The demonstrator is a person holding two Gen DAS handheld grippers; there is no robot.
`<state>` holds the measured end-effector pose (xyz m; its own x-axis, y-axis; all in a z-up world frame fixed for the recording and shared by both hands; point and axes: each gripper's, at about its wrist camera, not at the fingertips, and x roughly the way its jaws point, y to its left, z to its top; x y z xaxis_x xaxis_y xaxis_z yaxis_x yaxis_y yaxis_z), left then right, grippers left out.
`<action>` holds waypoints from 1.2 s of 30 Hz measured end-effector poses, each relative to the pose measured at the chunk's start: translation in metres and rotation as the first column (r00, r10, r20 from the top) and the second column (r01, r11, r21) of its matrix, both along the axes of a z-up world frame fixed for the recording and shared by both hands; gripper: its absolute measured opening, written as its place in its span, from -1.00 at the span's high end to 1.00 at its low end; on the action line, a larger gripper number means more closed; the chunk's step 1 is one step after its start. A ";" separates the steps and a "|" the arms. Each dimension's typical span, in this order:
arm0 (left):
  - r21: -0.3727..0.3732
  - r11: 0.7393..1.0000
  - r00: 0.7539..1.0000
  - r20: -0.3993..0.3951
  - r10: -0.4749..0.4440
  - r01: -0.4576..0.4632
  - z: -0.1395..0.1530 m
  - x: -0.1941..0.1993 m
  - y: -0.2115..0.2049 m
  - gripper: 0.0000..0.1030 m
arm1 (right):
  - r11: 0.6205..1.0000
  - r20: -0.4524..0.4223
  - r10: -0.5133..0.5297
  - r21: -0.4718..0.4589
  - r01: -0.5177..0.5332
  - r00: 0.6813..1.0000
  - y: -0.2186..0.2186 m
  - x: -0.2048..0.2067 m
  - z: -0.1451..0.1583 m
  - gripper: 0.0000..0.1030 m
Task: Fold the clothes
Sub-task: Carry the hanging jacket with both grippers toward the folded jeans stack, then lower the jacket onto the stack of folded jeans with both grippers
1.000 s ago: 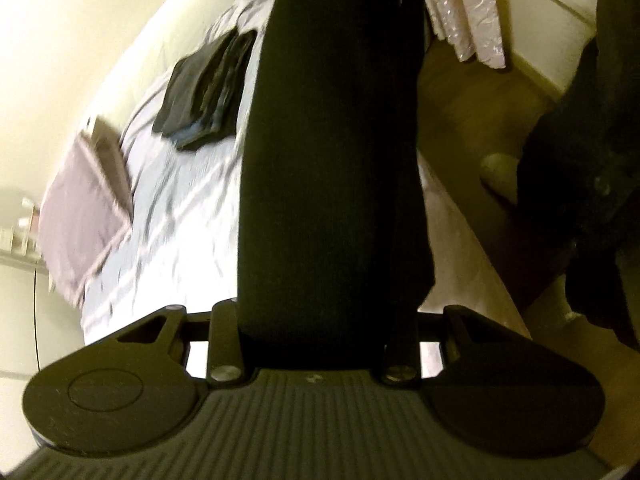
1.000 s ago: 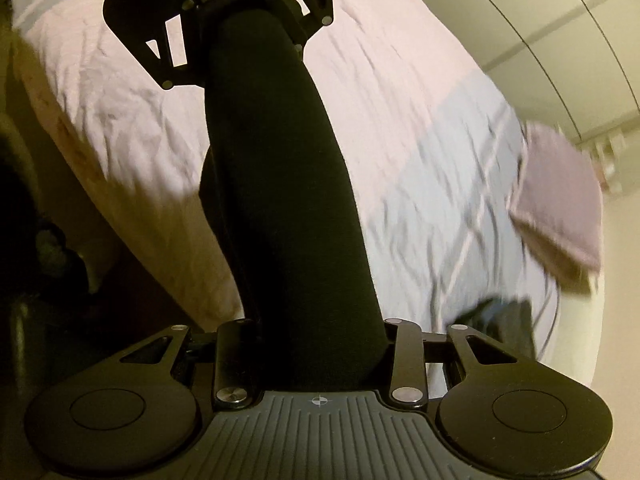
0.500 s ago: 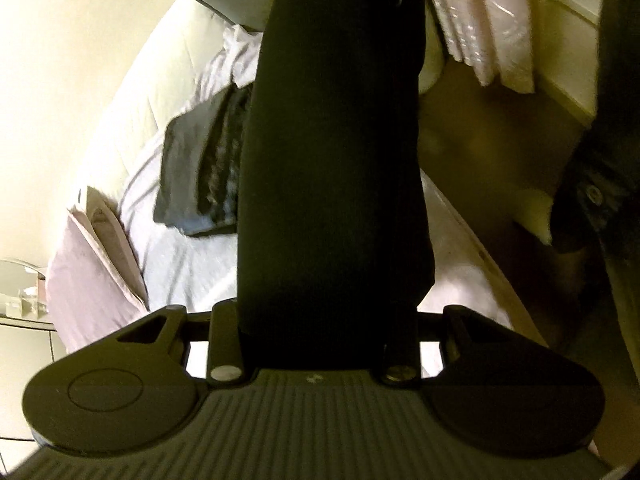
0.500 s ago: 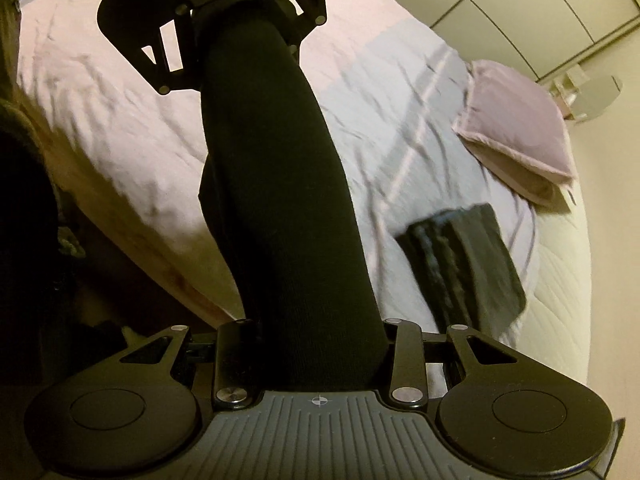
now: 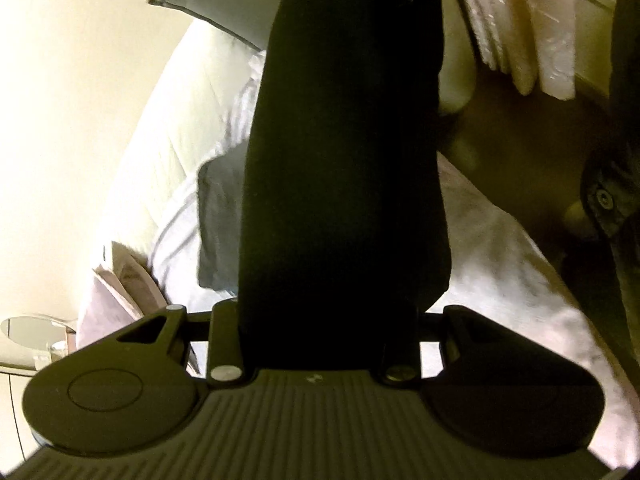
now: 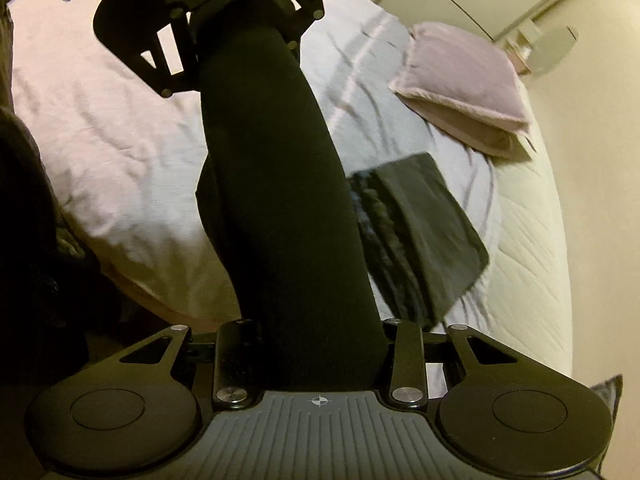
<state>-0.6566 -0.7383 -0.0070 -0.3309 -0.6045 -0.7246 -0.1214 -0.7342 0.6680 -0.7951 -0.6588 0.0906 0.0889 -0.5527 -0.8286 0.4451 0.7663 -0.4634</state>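
Note:
A folded black garment (image 5: pixel 344 168) is stretched between my two grippers above the bed. My left gripper (image 5: pixel 320 336) is shut on one end of it. My right gripper (image 6: pixel 320 344) is shut on the other end (image 6: pixel 280 184). In the right wrist view the left gripper (image 6: pixel 208 28) shows at the far end of the garment. A stack of folded dark clothes (image 6: pixel 416 236) lies on the bed just right of the garment, and it shows as a grey patch in the left wrist view (image 5: pixel 218 224).
The bed (image 6: pixel 100 128) has a pale wrinkled sheet. A pink pillow (image 6: pixel 464 84) lies near the head, with a grey pillow (image 5: pixel 224 0) beyond. Wood floor (image 5: pixel 532 152) and pale curtains (image 5: pixel 520 20) lie past the bed edge. A small round bedside table (image 6: pixel 552 48) stands behind.
Both grippers have carried the black garment along the bed toward the stack of folded dark clothes, which now lies much nearer in both views. The grip on the garment is unchanged.

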 end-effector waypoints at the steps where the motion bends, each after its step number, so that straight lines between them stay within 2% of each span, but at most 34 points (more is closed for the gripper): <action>1: 0.002 1.000 1.000 -0.013 -0.009 0.009 -0.001 -0.004 -0.009 0.33 | 1.000 -0.010 -0.009 -0.004 0.009 1.000 -0.009 -0.003 0.003 0.30; 5: -0.006 0.999 0.998 -0.048 -0.035 0.035 0.001 -0.015 -0.039 0.33 | 0.999 -0.048 -0.045 -0.022 0.044 0.998 -0.041 -0.012 0.013 0.30; 10: -0.012 0.999 0.998 -0.057 -0.037 0.037 0.020 -0.017 -0.082 0.33 | 0.999 -0.052 -0.050 -0.020 0.049 0.997 -0.097 -0.021 0.013 0.30; 15: -0.060 0.998 0.998 -0.054 -0.010 0.007 0.030 -0.035 -0.136 0.34 | 1.000 -0.039 0.002 -0.029 -0.003 0.999 -0.164 -0.041 0.018 0.30; 19: -0.107 0.993 0.998 -0.048 0.050 -0.055 0.040 -0.059 -0.191 0.34 | 0.996 -0.030 0.067 -0.062 -0.068 0.997 -0.227 -0.062 0.024 0.30; 24: -0.182 0.970 0.987 -0.060 0.152 -0.161 0.053 -0.097 -0.280 0.34 | 0.976 -0.033 0.150 -0.153 -0.153 0.988 -0.327 -0.089 0.034 0.30; 27: -0.265 0.937 0.973 -0.100 0.208 -0.227 0.046 -0.113 -0.327 0.34 | 0.946 -0.052 0.184 -0.261 -0.191 0.982 -0.383 -0.099 0.031 0.30; 29: -0.293 0.920 0.965 -0.115 0.237 -0.261 0.026 -0.121 -0.349 0.32 | 0.926 -0.057 0.187 -0.324 -0.195 0.981 -0.408 -0.102 0.018 0.29; 31: -0.266 0.925 0.963 -0.089 0.255 -0.270 -0.022 -0.130 -0.360 0.32 | 0.916 -0.047 0.181 -0.356 -0.185 0.982 -0.429 -0.106 -0.008 0.28; 33: -0.231 0.933 0.961 -0.055 0.272 -0.277 -0.071 -0.139 -0.370 0.31 | 0.927 -0.048 0.173 -0.329 -0.179 0.984 -0.439 -0.110 -0.058 0.26; 35: -0.151 0.949 0.959 0.025 0.283 -0.276 -0.131 -0.147 -0.367 0.30 | 0.953 -0.069 0.171 -0.241 -0.183 0.983 -0.444 -0.112 -0.124 0.25; 36: -0.133 0.953 0.958 0.062 0.281 -0.271 -0.159 -0.150 -0.362 0.26 | 0.965 -0.092 0.187 -0.166 -0.201 0.978 -0.443 -0.112 -0.155 0.25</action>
<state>-0.8069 -1.1007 -0.1661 -0.0835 -0.7493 -0.6570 0.0187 -0.6603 0.7507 -0.9075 -1.1015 -0.0640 0.1501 -0.6670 -0.7297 0.2548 0.7393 -0.6233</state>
